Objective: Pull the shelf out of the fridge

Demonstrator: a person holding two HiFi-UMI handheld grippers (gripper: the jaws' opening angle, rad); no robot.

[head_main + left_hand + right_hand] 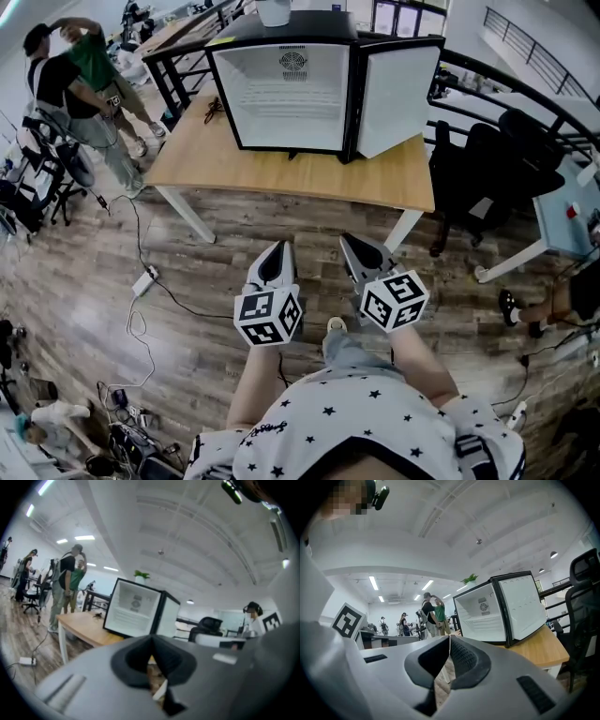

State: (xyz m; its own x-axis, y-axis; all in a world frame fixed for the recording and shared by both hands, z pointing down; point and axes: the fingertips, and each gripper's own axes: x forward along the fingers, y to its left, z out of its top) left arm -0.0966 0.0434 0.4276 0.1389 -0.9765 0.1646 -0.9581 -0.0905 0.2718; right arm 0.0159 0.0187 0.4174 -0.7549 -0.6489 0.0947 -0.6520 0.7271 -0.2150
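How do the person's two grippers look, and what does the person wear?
The left gripper and right gripper are grey and tapered, with dark ribbed pads. Each bears a cube of black-and-white markers. The person wears a white shirt with black stars.

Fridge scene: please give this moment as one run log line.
fridge: on table, door open | shelf: inside | left tool: shut, empty, short of table | right tool: shut, empty, short of table

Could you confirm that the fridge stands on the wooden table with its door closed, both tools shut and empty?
Not quite: the head view shows the door swung open. The rest holds: the fridge stands on the wooden table, left tool and right tool shut and empty.
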